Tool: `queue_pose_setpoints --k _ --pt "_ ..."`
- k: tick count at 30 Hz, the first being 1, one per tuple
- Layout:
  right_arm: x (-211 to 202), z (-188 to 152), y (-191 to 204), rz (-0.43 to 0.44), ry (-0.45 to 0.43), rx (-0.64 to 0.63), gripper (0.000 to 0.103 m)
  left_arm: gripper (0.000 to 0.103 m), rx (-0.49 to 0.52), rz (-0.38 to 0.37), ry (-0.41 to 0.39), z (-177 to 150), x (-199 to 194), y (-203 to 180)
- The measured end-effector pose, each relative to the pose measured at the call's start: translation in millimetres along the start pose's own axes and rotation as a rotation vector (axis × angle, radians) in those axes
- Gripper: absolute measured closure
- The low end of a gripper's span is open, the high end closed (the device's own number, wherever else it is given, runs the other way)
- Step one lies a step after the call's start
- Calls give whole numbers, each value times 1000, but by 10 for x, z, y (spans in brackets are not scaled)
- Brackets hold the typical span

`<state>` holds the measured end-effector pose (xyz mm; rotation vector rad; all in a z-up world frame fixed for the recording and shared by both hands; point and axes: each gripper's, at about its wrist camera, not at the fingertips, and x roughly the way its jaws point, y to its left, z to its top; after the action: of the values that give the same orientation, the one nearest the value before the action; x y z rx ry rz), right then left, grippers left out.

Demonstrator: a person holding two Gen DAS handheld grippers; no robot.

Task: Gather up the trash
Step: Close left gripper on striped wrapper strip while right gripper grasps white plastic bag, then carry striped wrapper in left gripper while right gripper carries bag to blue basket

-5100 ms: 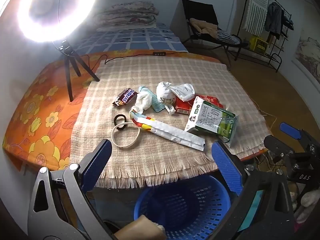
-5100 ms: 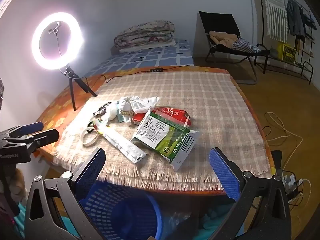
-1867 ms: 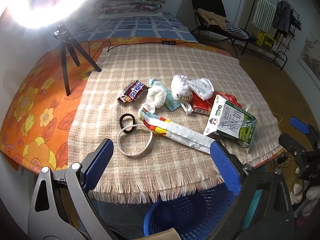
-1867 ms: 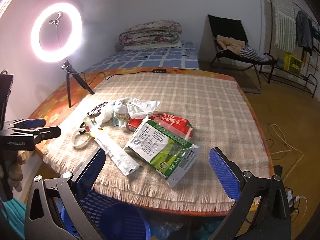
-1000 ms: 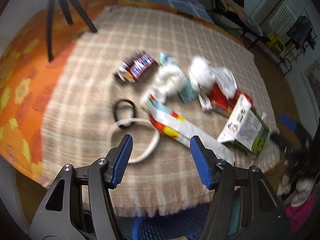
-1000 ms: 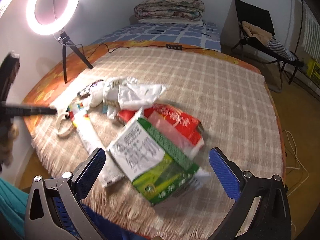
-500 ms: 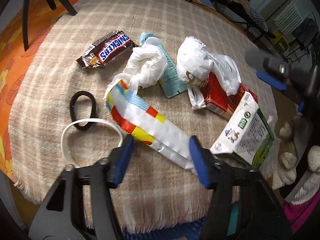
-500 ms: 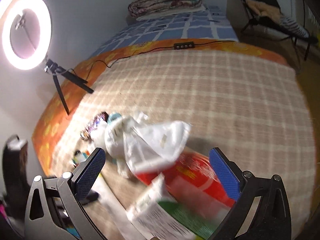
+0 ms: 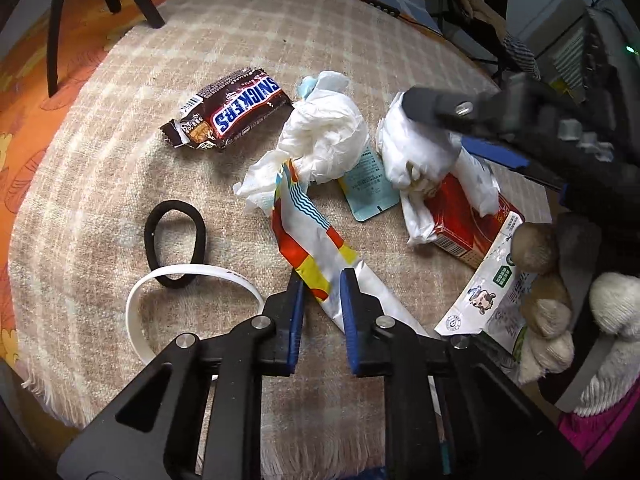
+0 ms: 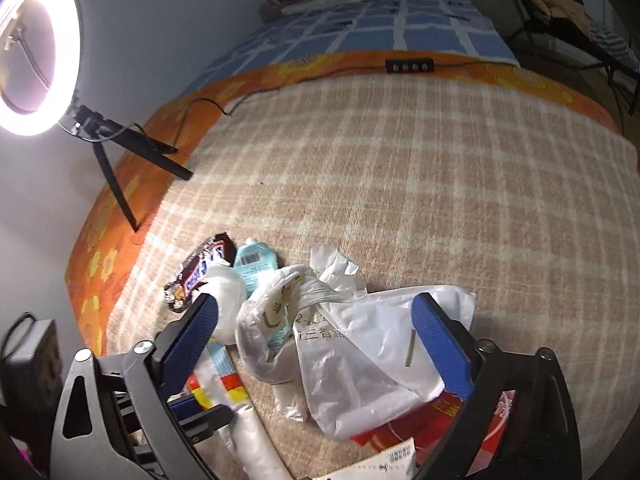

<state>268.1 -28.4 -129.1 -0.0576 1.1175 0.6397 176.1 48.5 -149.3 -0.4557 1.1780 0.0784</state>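
Both moved in: left gripper [image 9: 321,280] nearly closed, apparently on striped wrapper [image 9: 316,248]; right gripper [image 10: 316,320] open over plastic bag [image 10: 360,344]. Pinch mid-wrapper, lift straight.

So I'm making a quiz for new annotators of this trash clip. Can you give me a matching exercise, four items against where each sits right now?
Items:
1. long silver wrapper with red, yellow and blue print
2. black elastic hair tie
3. brown Snickers bar wrapper
4. crumpled white plastic bag

Places:
A. overlapping the thin white plastic ring
B. alone toward the tripod side, touching nothing
C. between the narrowed fingers of the left gripper
D. between the wide-open fingers of the right gripper, partly on the red carton

Pairs: 1-C, 2-A, 3-B, 4-D
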Motion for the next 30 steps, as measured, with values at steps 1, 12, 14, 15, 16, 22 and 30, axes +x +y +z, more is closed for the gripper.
queue_pose_setpoints --k 1,12,14,15,16,22,30 --pt "29 -2 5 -12 6 -8 20 88 2 2 -2 3 4 -10" --pt "-222 35 -31 64 -50 14 91 95 2 -7 -40 -3 -249 168" --pt "-263 31 -20 60 -56 6 92 95 -1 -5 -40 -37 -278 179" --pt "-281 19 -20 64 -59 5 92 96 0 -6 -41 -45 -294 183" --pt "-297 12 -19 64 -61 6 93 96 1 -6 -46 -61 -313 194" --pt "-448 -21 -14 83 -101 12 96 98 -3 -18 -100 -127 -581 231" --pt "-819 14 27 112 -190 19 97 100 14 -30 -178 -87 -928 231"
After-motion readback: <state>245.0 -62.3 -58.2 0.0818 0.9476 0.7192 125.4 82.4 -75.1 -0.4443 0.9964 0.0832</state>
